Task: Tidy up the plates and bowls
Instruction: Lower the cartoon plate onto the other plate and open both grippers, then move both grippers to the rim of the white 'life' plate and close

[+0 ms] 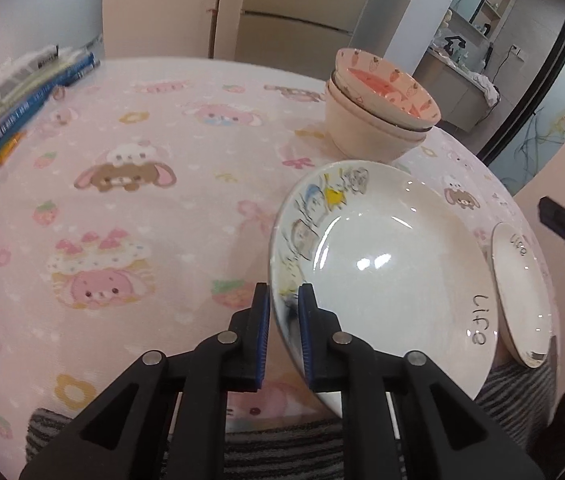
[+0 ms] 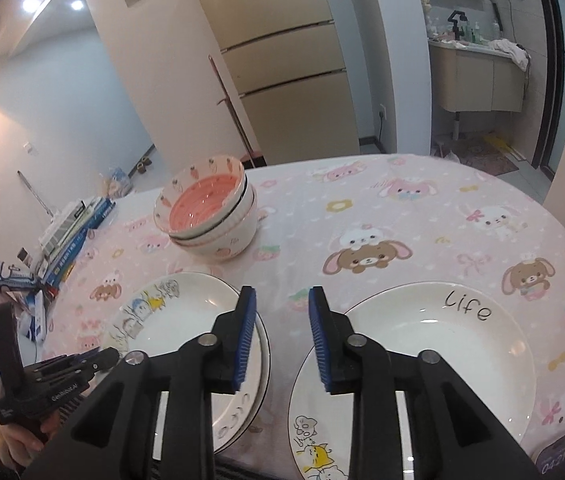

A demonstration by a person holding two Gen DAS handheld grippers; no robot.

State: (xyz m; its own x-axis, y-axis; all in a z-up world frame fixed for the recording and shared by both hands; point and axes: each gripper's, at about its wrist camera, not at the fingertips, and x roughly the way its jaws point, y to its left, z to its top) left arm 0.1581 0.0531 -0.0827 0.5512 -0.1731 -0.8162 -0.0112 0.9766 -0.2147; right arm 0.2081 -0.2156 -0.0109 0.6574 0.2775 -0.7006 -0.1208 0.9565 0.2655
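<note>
My left gripper (image 1: pixel 284 312) is shut on the near rim of a white cartoon-printed "Life" plate (image 1: pixel 382 264). The plate is tilted up off the pink tablecloth. The same plate (image 2: pixel 186 332) and the left gripper (image 2: pixel 94 362) show at the lower left of the right wrist view. A second "Life" plate (image 2: pixel 434 356) lies flat on the table to its right; in the left wrist view it sits behind the held plate (image 1: pixel 522 292). My right gripper (image 2: pixel 282 336) is open and empty, above the gap between the two plates. Stacked bowls, the top one pink inside (image 1: pixel 378 100) (image 2: pixel 210 216), stand farther back.
The round table has a pink cartoon tablecloth (image 1: pixel 142 200). Books and boxes (image 1: pixel 22 100) (image 2: pixel 66 240) are piled at its left edge. A phone (image 2: pixel 554 456) lies at the front right edge. A striped cloth (image 1: pixel 282 448) hangs at the near edge.
</note>
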